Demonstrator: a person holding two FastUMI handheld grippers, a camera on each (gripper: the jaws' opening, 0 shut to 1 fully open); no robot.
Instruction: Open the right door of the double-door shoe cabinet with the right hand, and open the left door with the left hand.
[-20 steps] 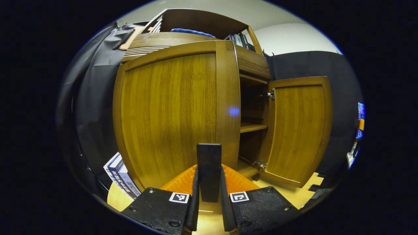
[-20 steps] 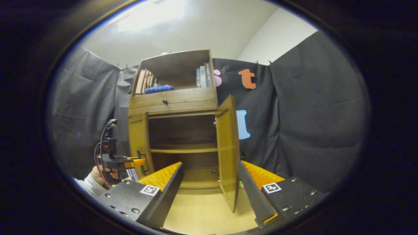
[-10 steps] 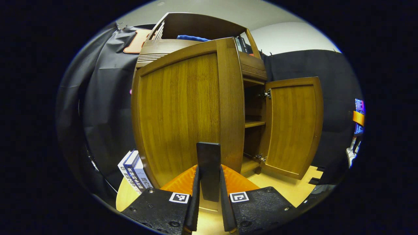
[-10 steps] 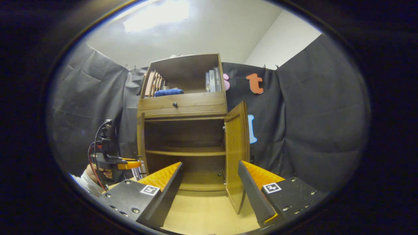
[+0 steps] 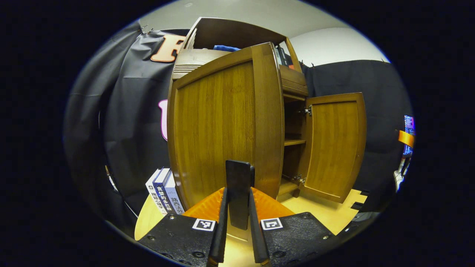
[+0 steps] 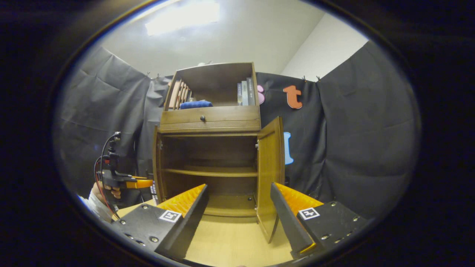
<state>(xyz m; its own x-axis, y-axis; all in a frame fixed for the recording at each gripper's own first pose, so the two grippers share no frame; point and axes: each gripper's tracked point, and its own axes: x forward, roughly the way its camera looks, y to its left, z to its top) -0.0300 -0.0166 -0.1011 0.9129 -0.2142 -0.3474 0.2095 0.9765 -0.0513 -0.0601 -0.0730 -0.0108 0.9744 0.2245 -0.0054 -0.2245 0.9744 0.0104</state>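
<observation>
The wooden shoe cabinet (image 6: 211, 118) stands with both doors swung out. In the left gripper view the left door (image 5: 219, 126) shows its outer face close up. Its dark bar handle (image 5: 239, 178) stands upright between my fingers, and my left gripper (image 5: 238, 207) is shut on it. The right door (image 5: 334, 148) hangs wide open beyond. In the right gripper view my right gripper (image 6: 237, 218) is open and holds nothing, a short way in front of the right door (image 6: 268, 178). The left door (image 6: 156, 167) appears edge-on, with the left gripper (image 6: 143, 183) and a hand (image 6: 100, 191) beside it.
Several books (image 5: 163, 193) lean on the floor to the left of the cabinet. Inside is a bare shelf (image 6: 211, 171). Above the drawer, an open top compartment holds books (image 6: 245, 92) and a blue cloth (image 6: 196, 104). Light wooden floor (image 6: 230, 244) lies before the cabinet.
The left door has swung further outward with my left gripper holding its handle. The right door has opened a little wider, and the right gripper has stayed open.
</observation>
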